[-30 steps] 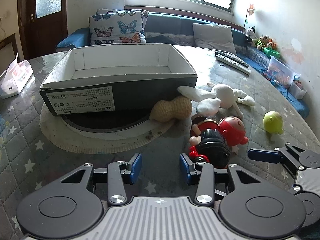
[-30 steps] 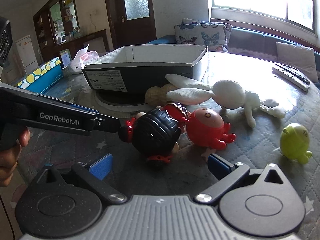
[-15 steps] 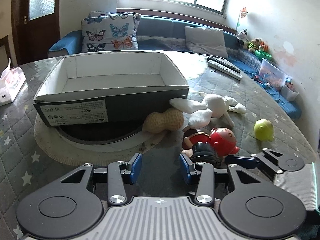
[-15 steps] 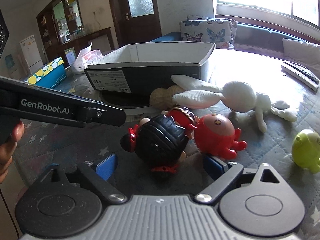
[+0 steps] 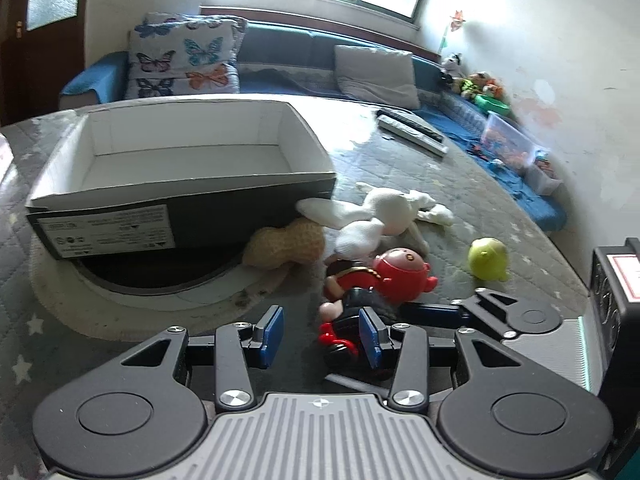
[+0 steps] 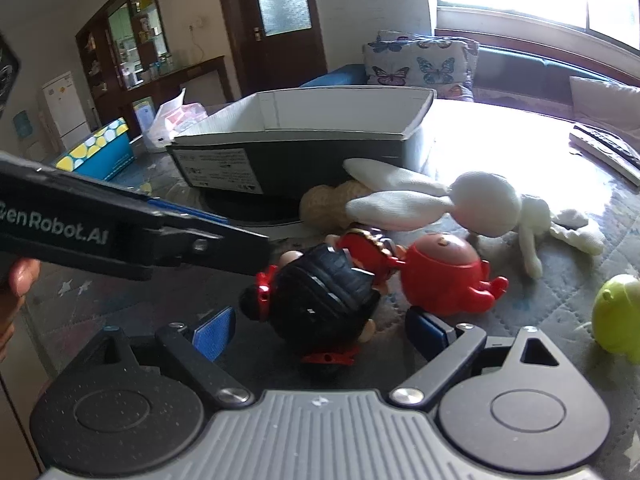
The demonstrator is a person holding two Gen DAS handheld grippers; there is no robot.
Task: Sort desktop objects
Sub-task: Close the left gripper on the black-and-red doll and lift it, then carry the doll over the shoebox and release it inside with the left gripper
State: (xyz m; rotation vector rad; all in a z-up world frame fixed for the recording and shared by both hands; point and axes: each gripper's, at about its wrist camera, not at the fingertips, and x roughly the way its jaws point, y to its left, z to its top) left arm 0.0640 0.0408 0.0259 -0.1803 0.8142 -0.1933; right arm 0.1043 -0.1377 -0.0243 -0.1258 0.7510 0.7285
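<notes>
A doll (image 6: 320, 300) with black hair and a red dress lies on the quilted table against a red round toy (image 6: 444, 276). My right gripper (image 6: 320, 336) is open, and the doll's head sits between its blue pads with a gap on each side. My left gripper (image 5: 320, 338) is open just left of the doll (image 5: 352, 280), whose red bow reaches in by the right pad. Behind are a knitted peanut (image 5: 286, 246), a white rabbit plush (image 5: 384, 216), a green toy (image 5: 488, 258) and an empty shoebox (image 5: 180, 184).
The shoebox stands on a round mat (image 5: 80, 300). Remote controls (image 5: 412, 128) lie at the far right of the table. A tissue pack (image 6: 176, 120) and a blue dotted box (image 6: 100, 152) sit left of the shoebox. A person's hand (image 6: 16, 292) holds the left gripper.
My right gripper has moved forward so the doll's head now lies between its pads. The left gripper has drawn closer to the doll and turned right. Both jaws stayed open.
</notes>
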